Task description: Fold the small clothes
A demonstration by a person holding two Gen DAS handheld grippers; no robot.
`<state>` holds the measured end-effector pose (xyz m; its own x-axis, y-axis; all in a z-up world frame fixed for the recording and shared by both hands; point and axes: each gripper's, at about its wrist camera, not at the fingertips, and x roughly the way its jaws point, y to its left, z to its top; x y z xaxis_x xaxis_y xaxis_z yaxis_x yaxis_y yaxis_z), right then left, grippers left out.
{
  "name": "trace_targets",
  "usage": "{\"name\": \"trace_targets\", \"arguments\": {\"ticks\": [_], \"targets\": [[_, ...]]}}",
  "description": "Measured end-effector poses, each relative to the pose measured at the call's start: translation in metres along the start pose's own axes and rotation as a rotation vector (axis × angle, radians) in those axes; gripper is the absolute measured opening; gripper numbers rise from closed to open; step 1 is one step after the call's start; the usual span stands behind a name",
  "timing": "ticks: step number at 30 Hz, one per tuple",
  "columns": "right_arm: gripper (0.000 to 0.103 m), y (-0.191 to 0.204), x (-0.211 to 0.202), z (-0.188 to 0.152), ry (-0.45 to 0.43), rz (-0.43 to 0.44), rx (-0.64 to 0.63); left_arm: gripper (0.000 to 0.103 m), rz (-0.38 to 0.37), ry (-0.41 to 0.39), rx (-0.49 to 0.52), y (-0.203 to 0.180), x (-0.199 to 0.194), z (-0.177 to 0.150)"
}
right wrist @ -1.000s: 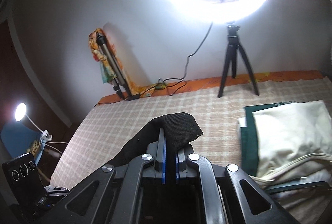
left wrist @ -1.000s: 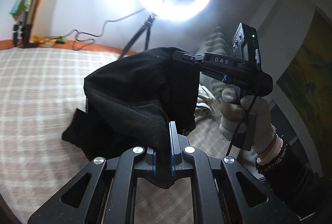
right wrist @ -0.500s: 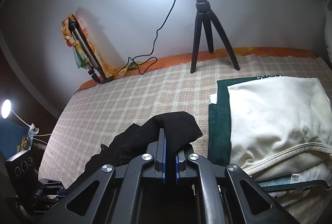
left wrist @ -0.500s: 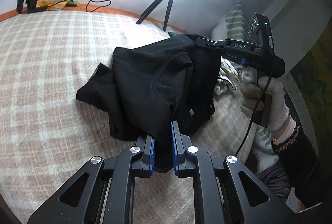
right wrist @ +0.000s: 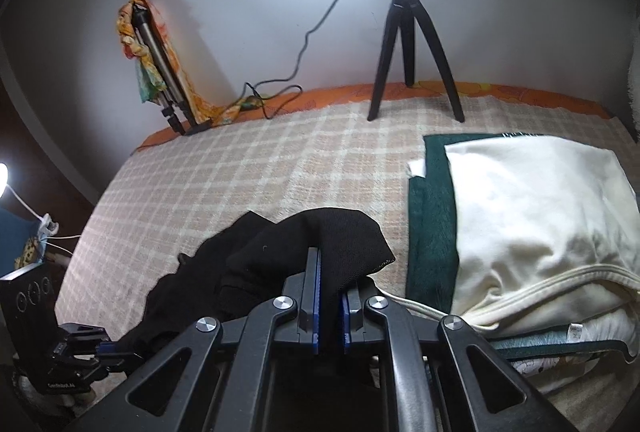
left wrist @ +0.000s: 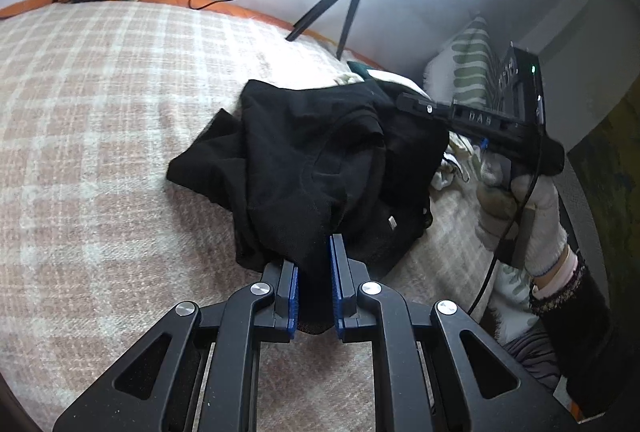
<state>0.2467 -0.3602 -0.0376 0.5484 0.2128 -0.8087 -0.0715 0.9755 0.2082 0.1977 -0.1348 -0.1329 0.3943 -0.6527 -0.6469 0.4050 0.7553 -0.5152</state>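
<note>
A black garment [left wrist: 304,152] lies bunched on the checked blanket [left wrist: 100,152]. My left gripper [left wrist: 313,256] is shut on its near edge, with black fabric filling the gap between the blue pads. My right gripper [left wrist: 406,100], in a hand in a white glove [left wrist: 540,216], grips the garment's far right corner. In the right wrist view the right gripper [right wrist: 330,272] is shut on a fold of the black garment [right wrist: 280,252], which drapes over its fingertips. The left gripper [right wrist: 116,346] shows low at the left, at the other end of the cloth.
A stack of folded clothes, cream [right wrist: 520,212] on dark green [right wrist: 432,212], lies right of the garment. A ring light on a black tripod [right wrist: 412,44] stands at the bed's far edge. A folded stand with colourful cloth [right wrist: 160,60] leans on the wall. A striped pillow [left wrist: 472,72] is behind.
Both grippers have come down with the black garment. It hung in the air a second ago; now its body rests on the blanket. Both grips still hold.
</note>
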Motion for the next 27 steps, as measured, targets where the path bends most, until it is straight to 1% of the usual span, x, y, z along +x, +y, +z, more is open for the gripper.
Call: {"name": "trace_targets", "arguments": {"ticks": [4,5,7,9,11,12,13,15,16,17,18,19,21,23,25,27], "targets": [[0.005,-0.006,-0.003,0.0,-0.007,-0.003,0.014,0.011,0.038,-0.021,0.067,-0.008,-0.007,0.001],[0.005,-0.007,-0.005,0.002,-0.013,0.002,0.017,0.011,0.036,-0.021,0.075,-0.009,-0.008,0.0],[0.005,-0.008,-0.006,0.004,-0.014,0.015,0.021,0.012,0.039,-0.006,0.075,-0.009,-0.01,-0.001],[0.006,-0.009,-0.005,0.006,-0.006,0.044,0.025,0.012,0.052,-0.011,0.059,-0.005,-0.014,0.001],[0.007,-0.008,-0.002,0.006,0.004,0.055,0.022,0.02,0.061,-0.034,0.038,0.0,-0.022,0.008],[0.007,-0.008,0.0,0.006,0.012,0.062,0.021,0.026,0.065,-0.055,0.022,0.005,-0.027,0.015],[0.007,-0.008,0.001,0.006,0.018,0.073,0.022,0.028,0.061,-0.071,0.003,0.009,-0.03,0.023],[0.007,-0.007,0.002,0.006,0.019,0.073,0.019,0.028,0.032,-0.089,-0.04,0.019,-0.037,0.041],[0.007,-0.007,0.002,0.006,0.019,0.074,0.019,0.031,0.026,-0.095,-0.047,0.022,-0.037,0.049],[0.007,-0.008,0.003,0.005,0.021,0.081,0.023,0.036,0.03,-0.095,-0.045,0.025,-0.034,0.061],[0.007,-0.007,0.003,0.006,0.023,0.087,0.026,0.048,0.04,-0.079,-0.037,0.028,-0.025,0.071],[0.007,-0.008,0.005,0.005,0.027,0.089,0.027,0.051,0.052,-0.057,-0.034,0.032,-0.013,0.084],[0.007,-0.009,0.007,0.005,0.03,0.089,0.028,0.051,0.043,-0.035,-0.063,0.044,0.011,0.103],[0.009,-0.011,0.008,0.005,0.032,0.1,0.038,0.051,0.019,0.007,-0.1,0.054,0.039,0.119],[0.009,-0.012,0.009,0.005,0.032,0.105,0.039,0.051,0.011,0.063,-0.139,0.062,0.068,0.128],[0.009,-0.014,0.011,0.005,0.034,0.113,0.045,0.051,0.009,0.105,-0.141,0.062,0.09,0.133]]}}
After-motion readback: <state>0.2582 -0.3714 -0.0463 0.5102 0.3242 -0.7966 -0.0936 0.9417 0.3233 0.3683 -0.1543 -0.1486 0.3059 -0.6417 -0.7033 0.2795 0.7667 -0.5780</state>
